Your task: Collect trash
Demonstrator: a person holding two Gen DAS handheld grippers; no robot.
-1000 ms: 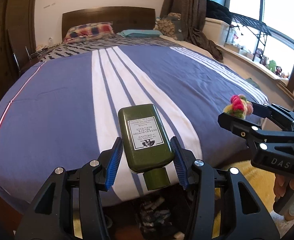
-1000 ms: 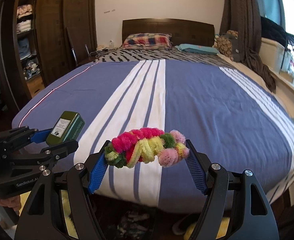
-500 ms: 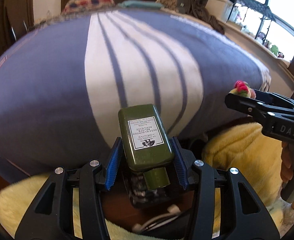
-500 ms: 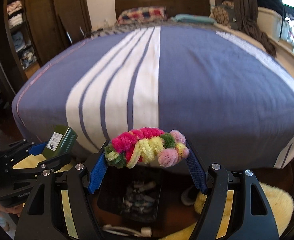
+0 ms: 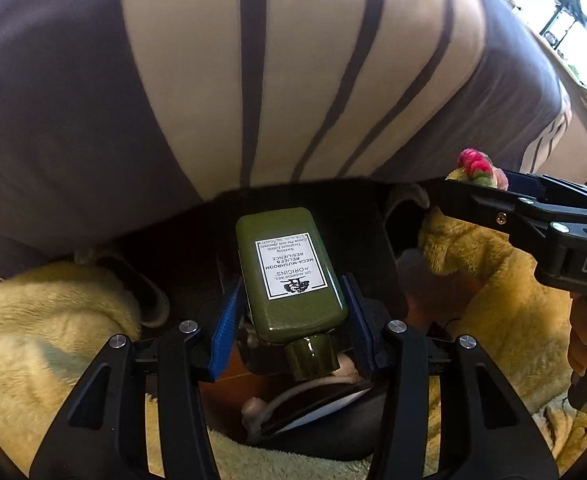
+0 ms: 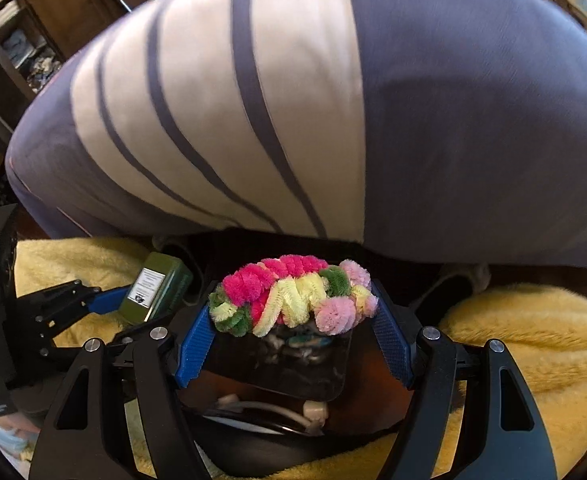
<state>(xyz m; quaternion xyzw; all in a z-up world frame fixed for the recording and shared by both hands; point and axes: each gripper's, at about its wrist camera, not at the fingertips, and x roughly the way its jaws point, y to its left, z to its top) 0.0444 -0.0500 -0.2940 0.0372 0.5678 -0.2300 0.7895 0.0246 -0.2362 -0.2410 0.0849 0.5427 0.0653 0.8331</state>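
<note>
**Bottle and pipe-cleaner bundle held above the bin**

The left hand-held gripper (image 5: 291, 322) pinches a green bottle (image 5: 289, 272) between its blue pads, cap toward the camera. The right hand-held gripper (image 6: 293, 320) pinches a fuzzy pink, yellow and green pipe-cleaner bundle (image 6: 293, 294) by its ends. Both point steeply down at the foot of a striped bed (image 6: 333, 100), above a dark bin (image 6: 281, 364) with litter inside, between yellow fluffy rugs (image 6: 533, 340).

A dark floor (image 6: 373, 408) carries fluffy yellow rugs (image 6: 533, 344), a black bin (image 6: 293, 364) and white cables (image 6: 269, 406)
</note>
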